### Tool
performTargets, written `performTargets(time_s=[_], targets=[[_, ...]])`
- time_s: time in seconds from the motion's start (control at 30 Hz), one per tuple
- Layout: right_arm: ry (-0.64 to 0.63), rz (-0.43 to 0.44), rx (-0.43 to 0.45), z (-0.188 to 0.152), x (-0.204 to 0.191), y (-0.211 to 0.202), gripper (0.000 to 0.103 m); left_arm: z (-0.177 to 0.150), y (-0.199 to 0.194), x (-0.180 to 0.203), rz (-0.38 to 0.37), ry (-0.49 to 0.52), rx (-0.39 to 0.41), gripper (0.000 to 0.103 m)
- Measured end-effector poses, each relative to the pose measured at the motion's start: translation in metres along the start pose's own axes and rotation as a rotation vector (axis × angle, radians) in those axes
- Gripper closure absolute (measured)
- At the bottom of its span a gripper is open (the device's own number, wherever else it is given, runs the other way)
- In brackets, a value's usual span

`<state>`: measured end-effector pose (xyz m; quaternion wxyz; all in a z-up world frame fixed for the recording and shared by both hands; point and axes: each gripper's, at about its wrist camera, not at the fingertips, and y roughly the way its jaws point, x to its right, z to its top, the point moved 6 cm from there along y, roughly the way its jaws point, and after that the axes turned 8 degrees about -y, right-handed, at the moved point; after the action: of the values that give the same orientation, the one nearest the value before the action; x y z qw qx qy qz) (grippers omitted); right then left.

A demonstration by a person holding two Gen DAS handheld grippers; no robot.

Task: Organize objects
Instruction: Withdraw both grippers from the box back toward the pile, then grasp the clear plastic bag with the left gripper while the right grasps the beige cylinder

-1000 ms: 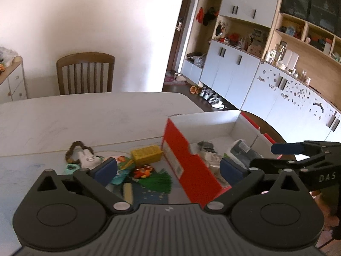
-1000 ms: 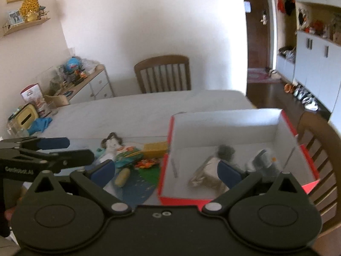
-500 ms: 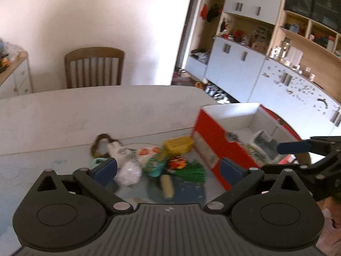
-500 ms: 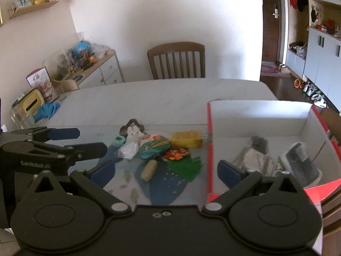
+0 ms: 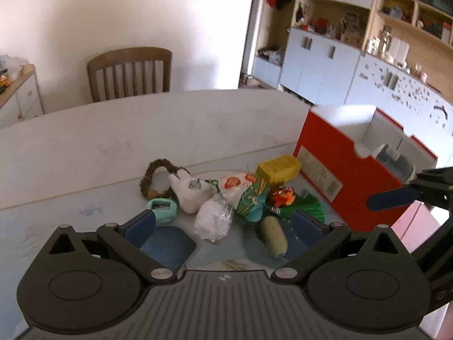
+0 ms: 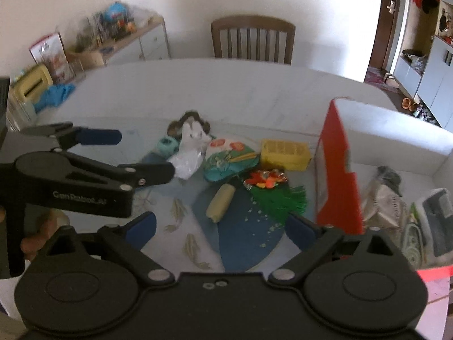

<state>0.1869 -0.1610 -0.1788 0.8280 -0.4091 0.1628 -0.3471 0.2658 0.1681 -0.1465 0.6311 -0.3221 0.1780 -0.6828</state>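
The pile of small objects now sits closer beneath both grippers than a second ago; left gripper jaws wide, right gripper jaws wide yet just closing slightly, both empty, so a pick seems next.

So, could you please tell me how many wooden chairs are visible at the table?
1: a wooden chair stands at the far side of the table, against the wall. Others may be outside these views.

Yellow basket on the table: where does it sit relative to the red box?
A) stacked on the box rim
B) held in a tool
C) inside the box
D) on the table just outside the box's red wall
D: the yellow basket stands on the table beside the red box, outside its wall, with neither tool near it.
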Motion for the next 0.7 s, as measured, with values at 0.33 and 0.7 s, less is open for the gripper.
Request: performTargets(time_s=[0.33,0.7], targets=[[0.045,-0.007,-0.074,-0.004,0.009,0.047,0.024,-0.004,0.044,-0.017,0.031,-0.01,-0.058,0.0],[0.041,0.023,-0.088,0.003,0.006,0.072,0.053,-0.004,0.062,-0.016,0.001,-0.045,-0.099,0.012]])
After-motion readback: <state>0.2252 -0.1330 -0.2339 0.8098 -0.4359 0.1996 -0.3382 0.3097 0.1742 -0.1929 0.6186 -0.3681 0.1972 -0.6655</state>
